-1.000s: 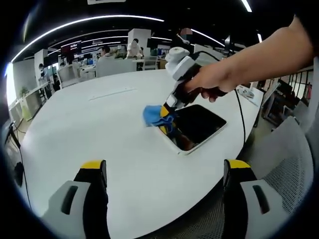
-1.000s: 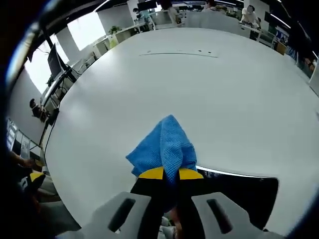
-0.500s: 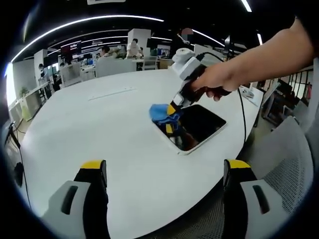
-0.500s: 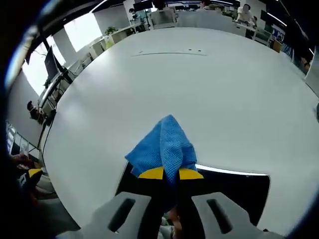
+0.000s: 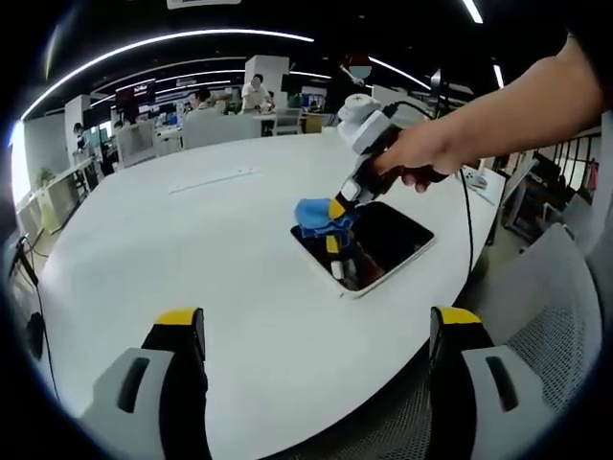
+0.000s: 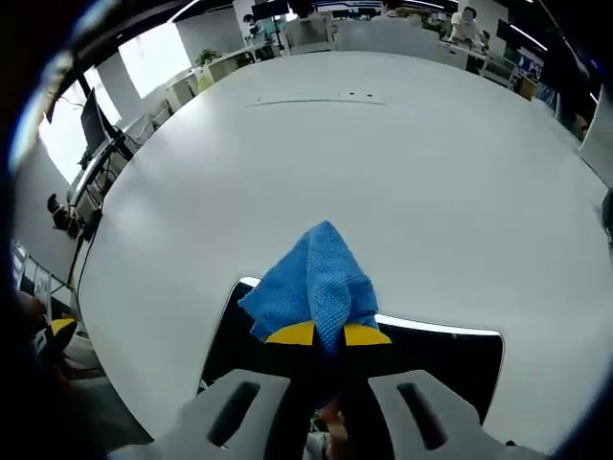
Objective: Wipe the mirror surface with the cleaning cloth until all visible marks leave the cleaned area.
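The mirror (image 5: 388, 240) is a dark rectangle in a white frame, lying flat on the white table toward its right edge. A person's hand holds my right gripper (image 5: 337, 206) over the mirror's far left corner, shut on the blue cleaning cloth (image 5: 313, 216), which presses on the glass. In the right gripper view the cloth (image 6: 314, 285) bunches out ahead of the right gripper (image 6: 328, 335), with the mirror (image 6: 441, 359) dark beneath it. My left gripper (image 5: 319, 321) hovers open over the table's near side, nothing between its jaws.
The round white table (image 5: 172, 230) stretches wide to the left and beyond the mirror. A grey mesh chair (image 5: 565, 307) stands at the right. A black cable (image 5: 464, 225) runs off the table's right edge. Desks and people fill the background.
My right gripper has slid the cloth from the mirror's left edge further onto the glass. The left gripper has stayed still and open.
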